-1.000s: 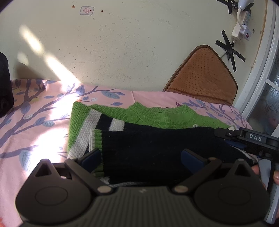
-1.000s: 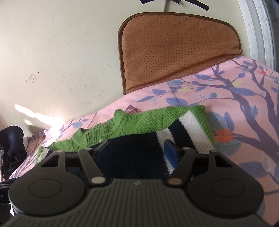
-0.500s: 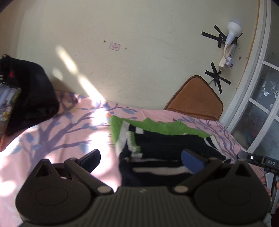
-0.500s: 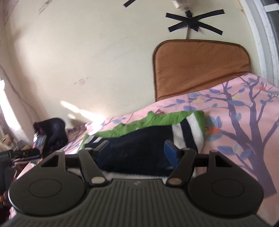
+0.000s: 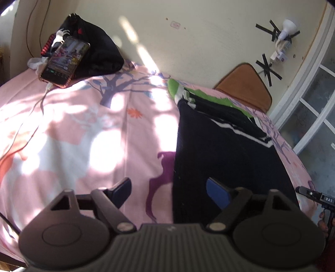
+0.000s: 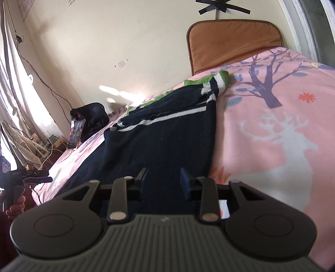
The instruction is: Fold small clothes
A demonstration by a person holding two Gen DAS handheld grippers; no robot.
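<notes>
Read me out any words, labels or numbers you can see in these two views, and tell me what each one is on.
"DAS": white letters on the right gripper, seen at the edge of the left wrist view.
Small sticker on the wall: marks too small to read.
Phone screen: picture and text too blurred to read.
Paper at the top of the wall in the right wrist view: a few characters, cut off and unreadable.

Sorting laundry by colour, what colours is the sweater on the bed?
Sweater: mostly black, white stripes, green top; clearest in the left wrist view.
</notes>
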